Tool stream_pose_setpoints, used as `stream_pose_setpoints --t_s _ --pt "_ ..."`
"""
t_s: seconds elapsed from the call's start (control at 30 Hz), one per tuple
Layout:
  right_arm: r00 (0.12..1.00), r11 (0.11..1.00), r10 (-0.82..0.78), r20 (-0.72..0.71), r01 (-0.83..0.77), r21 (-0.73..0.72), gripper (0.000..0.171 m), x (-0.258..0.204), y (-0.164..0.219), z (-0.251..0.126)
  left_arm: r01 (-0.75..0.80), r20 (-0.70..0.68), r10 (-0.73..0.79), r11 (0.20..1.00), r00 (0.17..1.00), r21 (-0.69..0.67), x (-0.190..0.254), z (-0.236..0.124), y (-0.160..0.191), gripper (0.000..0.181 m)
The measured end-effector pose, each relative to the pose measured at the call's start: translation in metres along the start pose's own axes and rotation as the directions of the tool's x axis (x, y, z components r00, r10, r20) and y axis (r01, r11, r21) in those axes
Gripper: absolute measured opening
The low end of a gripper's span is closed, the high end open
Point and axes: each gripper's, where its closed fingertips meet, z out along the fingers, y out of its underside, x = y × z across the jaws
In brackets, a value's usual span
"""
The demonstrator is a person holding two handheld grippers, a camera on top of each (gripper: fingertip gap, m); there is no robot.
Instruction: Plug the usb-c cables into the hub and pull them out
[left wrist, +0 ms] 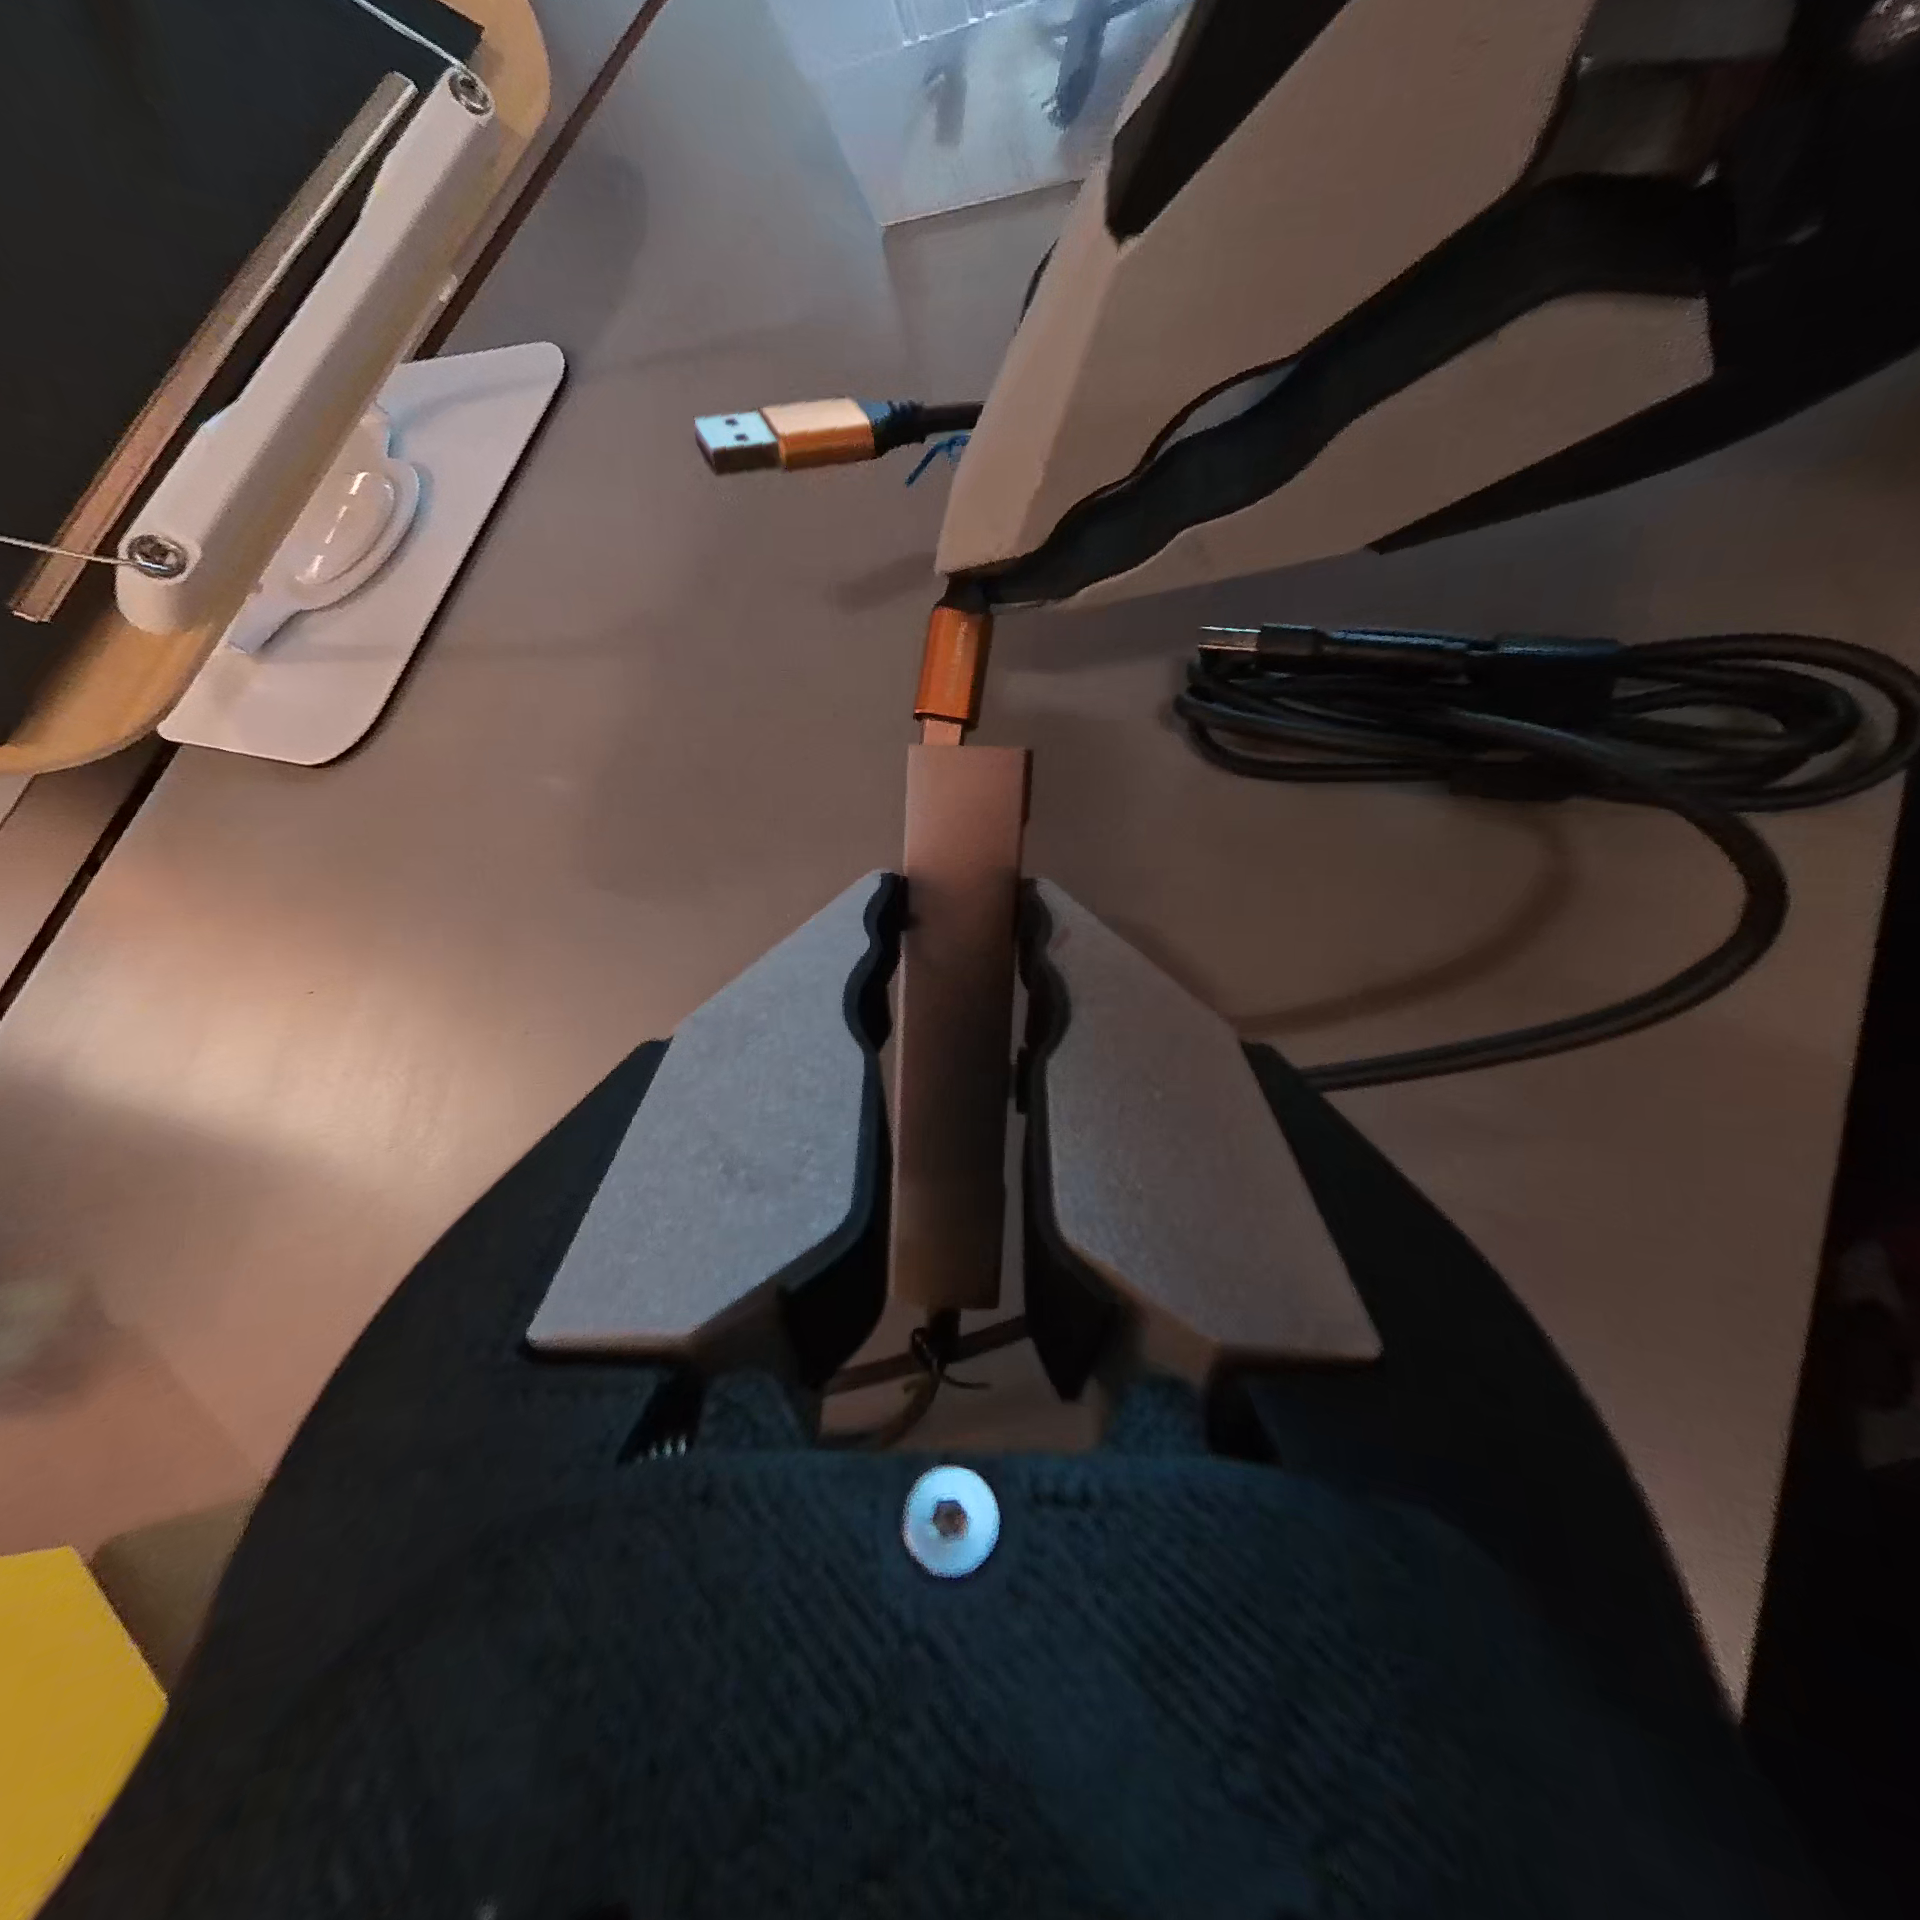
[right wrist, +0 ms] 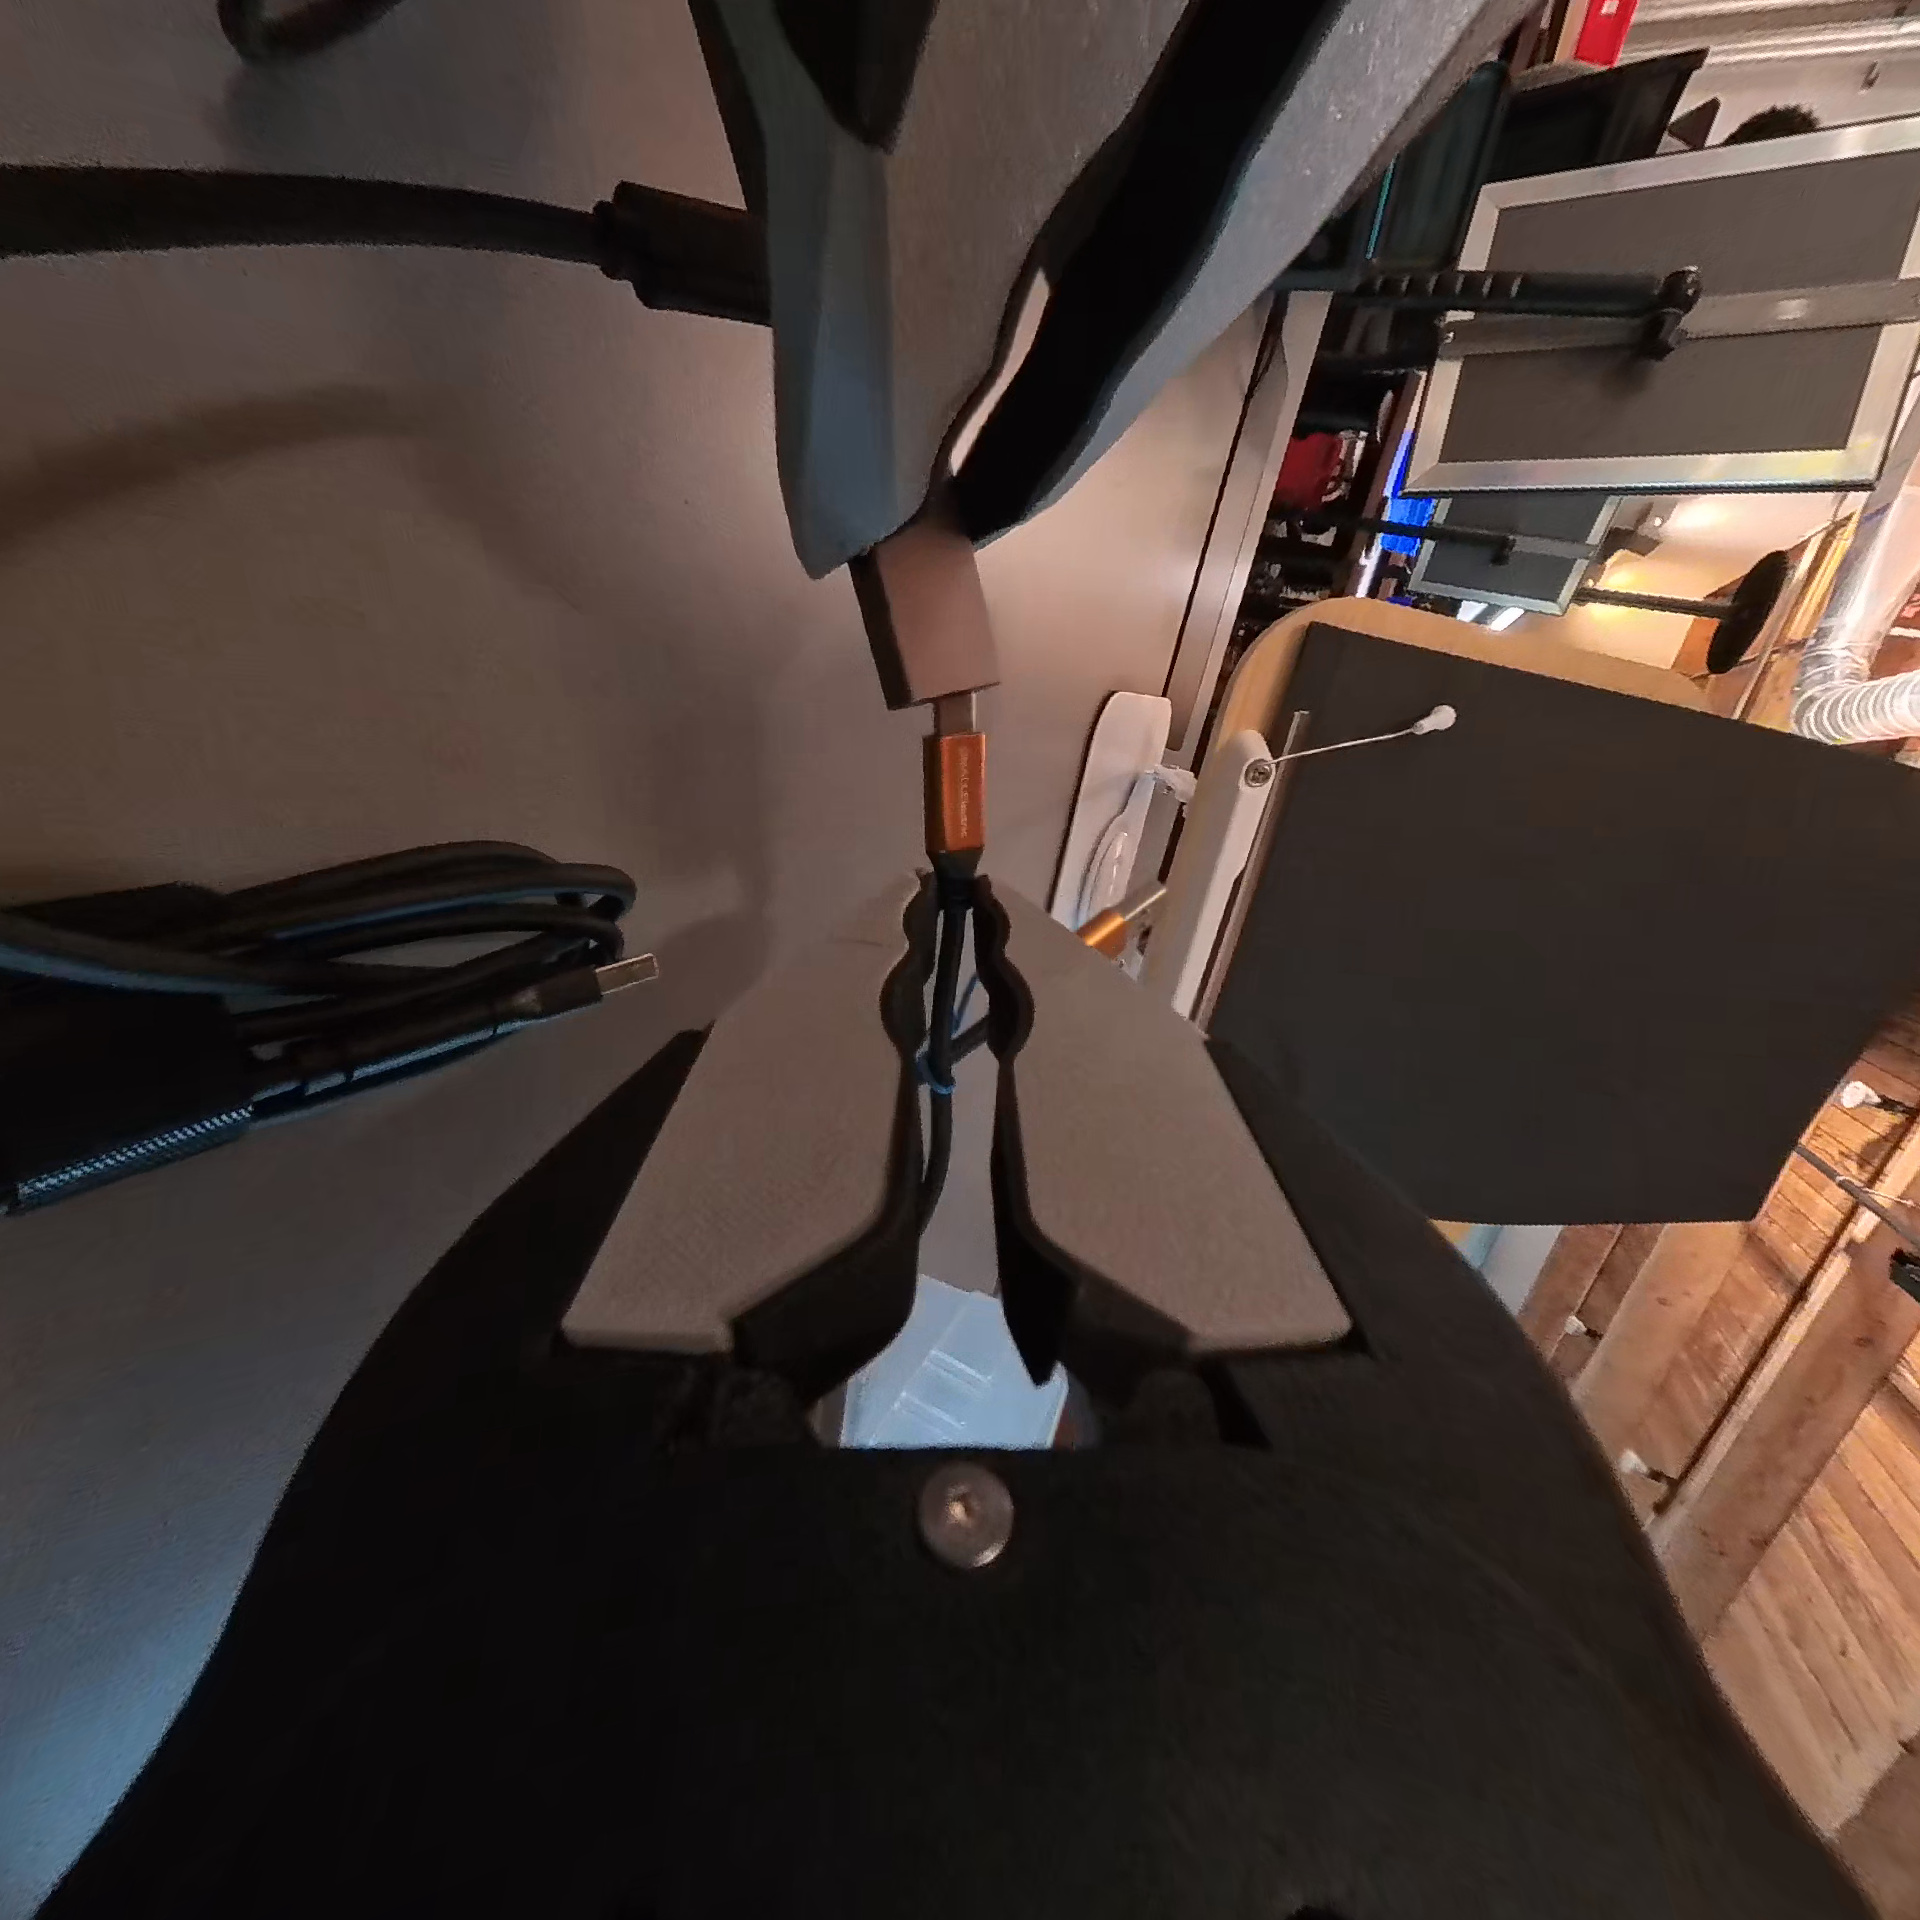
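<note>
My left gripper [left wrist: 961, 904] is shut on a slim grey hub [left wrist: 961, 831], which sticks out past its fingertips above the table. My right gripper [right wrist: 954, 883] is shut on the black cable just behind an orange USB-C plug [right wrist: 956, 795]. The plug's metal tip meets the end of the hub [right wrist: 930, 634]; how deep it sits I cannot tell. In the left wrist view the right gripper [left wrist: 982, 577] comes in from the upper right, holding the orange plug [left wrist: 951, 670] against the hub's end. The cable's other end, an orange USB-A plug [left wrist: 790, 434], lies on the table.
A coiled black cable [left wrist: 1538, 707] lies on the grey table to the right; it also shows in the right wrist view [right wrist: 343, 966]. A white stand base [left wrist: 395, 540] with a dark panel stands at the left. A yellow block [left wrist: 52, 1725] sits at the near left.
</note>
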Motion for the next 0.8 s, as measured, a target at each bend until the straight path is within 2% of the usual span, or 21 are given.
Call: stream_pose_setpoints --t_s 0.8 --pt "0.999 0.997 -0.054 0.006 0.054 -0.054 0.004 -0.0062 0.0002 0.0028 0.024 0.0 -0.024 0.999 1.0 -0.03 0.0003 0.0047 0.005 0.019"
